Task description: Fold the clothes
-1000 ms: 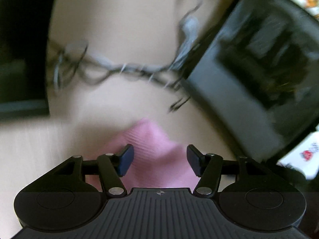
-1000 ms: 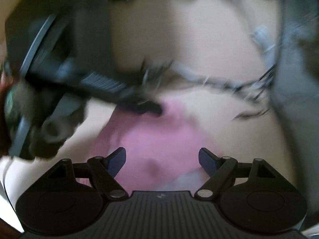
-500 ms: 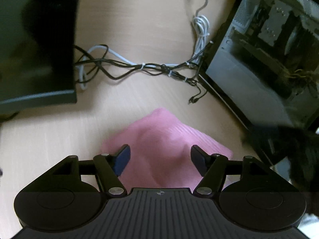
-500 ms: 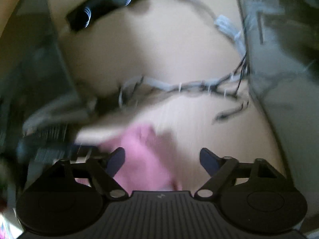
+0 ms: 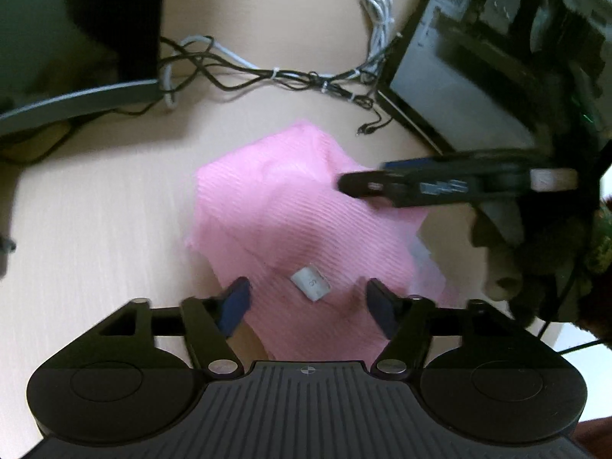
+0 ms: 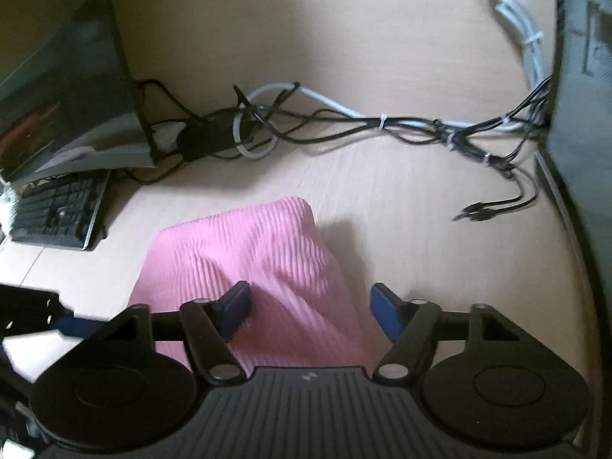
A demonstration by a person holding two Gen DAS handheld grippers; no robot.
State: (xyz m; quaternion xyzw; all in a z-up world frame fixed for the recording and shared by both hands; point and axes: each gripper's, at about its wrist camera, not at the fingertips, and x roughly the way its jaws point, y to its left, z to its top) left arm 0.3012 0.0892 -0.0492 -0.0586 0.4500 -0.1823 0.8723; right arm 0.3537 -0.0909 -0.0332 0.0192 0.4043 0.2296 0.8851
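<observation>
Left gripper (image 5: 308,302) and right gripper (image 6: 310,310): both spread wide, empty. Pink garment (image 5: 290,222) now shows grey label (image 5: 310,282); right gripper has entered left view.

The garment (image 6: 248,267) lies on the desk (image 6: 382,57), cables (image 6: 382,122) behind it, apparently a keyboard (image 6: 57,210) to its left.
</observation>
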